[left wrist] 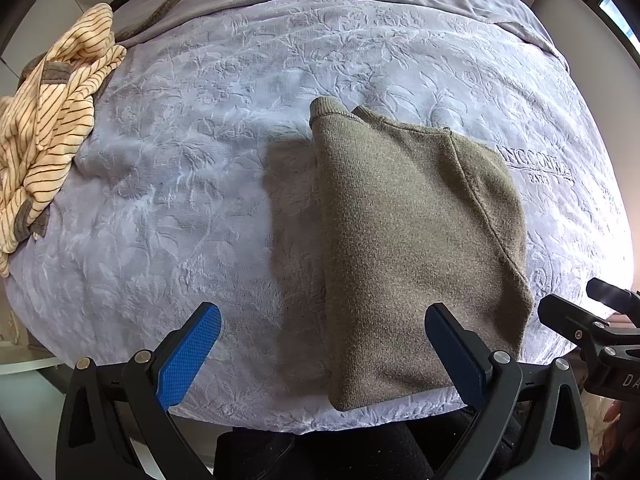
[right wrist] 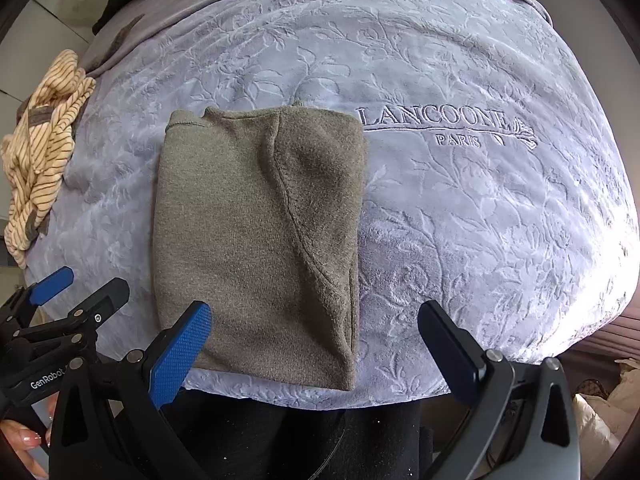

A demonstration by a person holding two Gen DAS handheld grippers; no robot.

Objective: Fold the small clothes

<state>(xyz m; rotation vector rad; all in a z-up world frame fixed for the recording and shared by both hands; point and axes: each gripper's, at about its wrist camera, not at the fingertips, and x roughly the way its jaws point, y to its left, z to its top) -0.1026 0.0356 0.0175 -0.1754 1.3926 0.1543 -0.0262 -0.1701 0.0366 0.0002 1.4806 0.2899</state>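
**Olive knit lies folded, both grippers held open above it**

Nearest the cameras, the left gripper [left wrist: 322, 354] is seen spread wide with nothing between its blue pads, and the right gripper [right wrist: 314, 350] is held just as wide and just as empty. Just beyond, the olive-green knit garment [right wrist: 256, 240] is laid flat on the bed [right wrist: 480, 240] as a folded rectangle, near the front edge. It is judged soft, light and limp — likely to sag and unfold if lifted by one layer, so a pinch through all layers at a near corner or along the folded edge is advised. Further off, a striped cream garment [left wrist: 48, 140] is heaped at the far left, untouched. The embroidered lettering on the blanket is read whole only in the right wrist view — the left view catches it distorted at its margin.
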